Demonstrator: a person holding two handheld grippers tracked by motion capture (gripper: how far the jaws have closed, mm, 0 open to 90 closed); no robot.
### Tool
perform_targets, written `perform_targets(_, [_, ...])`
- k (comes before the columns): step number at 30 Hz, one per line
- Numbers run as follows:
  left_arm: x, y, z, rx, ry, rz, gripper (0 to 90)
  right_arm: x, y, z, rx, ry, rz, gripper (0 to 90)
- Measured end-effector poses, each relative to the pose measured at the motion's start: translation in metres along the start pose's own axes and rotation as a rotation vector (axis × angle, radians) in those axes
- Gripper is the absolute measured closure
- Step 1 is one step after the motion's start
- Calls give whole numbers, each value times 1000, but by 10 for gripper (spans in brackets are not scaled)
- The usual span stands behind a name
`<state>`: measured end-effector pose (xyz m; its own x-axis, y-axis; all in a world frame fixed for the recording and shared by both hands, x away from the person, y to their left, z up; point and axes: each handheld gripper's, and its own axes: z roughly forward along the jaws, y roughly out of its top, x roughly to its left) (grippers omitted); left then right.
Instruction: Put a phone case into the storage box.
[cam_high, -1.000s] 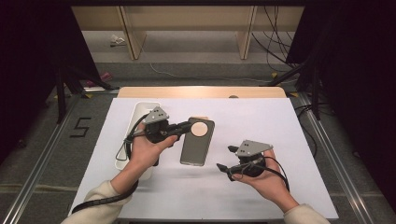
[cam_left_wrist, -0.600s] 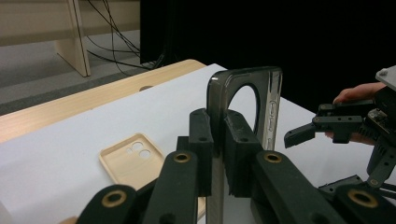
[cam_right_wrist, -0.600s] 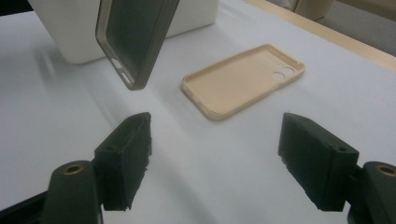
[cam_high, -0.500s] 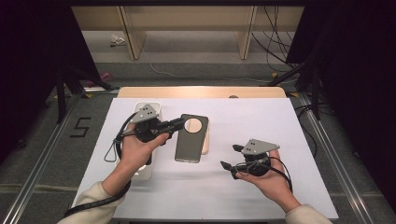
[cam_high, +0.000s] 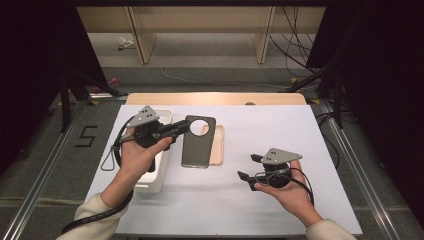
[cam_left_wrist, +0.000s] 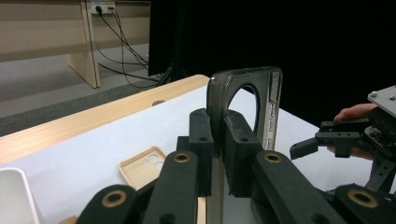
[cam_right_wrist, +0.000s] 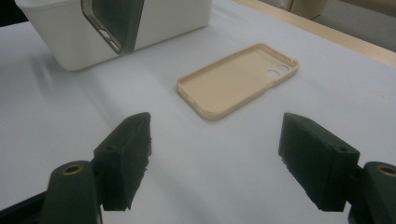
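Observation:
My left gripper (cam_high: 184, 127) is shut on the top edge of a dark grey phone case (cam_high: 198, 142) with a round camera hole, holding it above the white table. In the left gripper view the dark case (cam_left_wrist: 271, 107) stands upright between the pads of that gripper (cam_left_wrist: 218, 130). A beige phone case (cam_high: 218, 145) lies open side up on the table, partly hidden behind the dark one. My right gripper (cam_high: 248, 167) hovers open at the right with nothing between its fingers. In the right gripper view it (cam_right_wrist: 217, 154) faces the beige case (cam_right_wrist: 238, 79).
A white rectangular bin (cam_high: 150, 180) stands at the table's left under my left hand, also seen as the white bin (cam_right_wrist: 70, 42). The table mat (cam_high: 280, 125) has bare room at the right and front. A wooden edge runs along the back.
My left gripper has carried the dark case left and a little up, uncovering the right side of the beige case. The right gripper has barely moved.

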<state>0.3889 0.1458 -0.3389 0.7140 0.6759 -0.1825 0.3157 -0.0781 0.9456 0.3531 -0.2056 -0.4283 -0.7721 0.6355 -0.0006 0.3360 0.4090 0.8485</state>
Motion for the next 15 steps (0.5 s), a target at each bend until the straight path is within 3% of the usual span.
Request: perform_targets(15, [11, 9, -13, -27, 32, 2, 824, -1, -1, 0, -3, 3, 15, 262])
